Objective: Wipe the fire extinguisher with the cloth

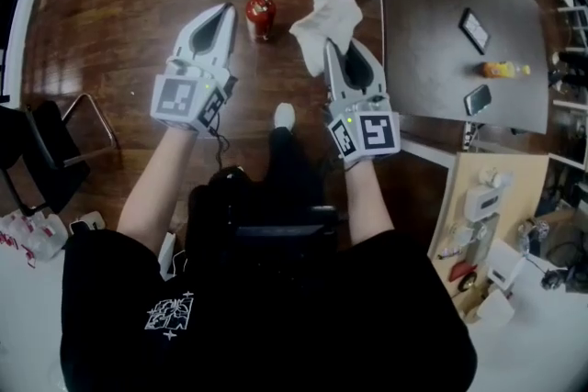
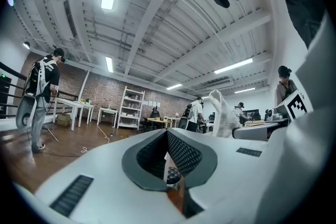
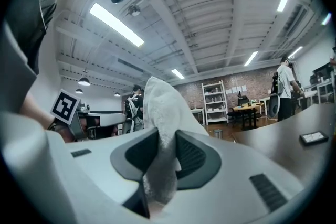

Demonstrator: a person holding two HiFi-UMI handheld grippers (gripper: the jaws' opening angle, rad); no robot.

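Approach step, I judge. My right hand-held gripper clamps the cloth; left hand-held gripper closed, empty. Next: lower cloth onto fire extinguisher.

1. The left gripper is held out in front on a bare left forearm, its tip angled slightly inward. Its jaws are pressed together with nothing between them.
2. The right gripper is held beside it, well apart, on the bare right forearm, and its tip also angles inward.
3. The right jaws are clamped on a white cloth, which bunches out past their tips.
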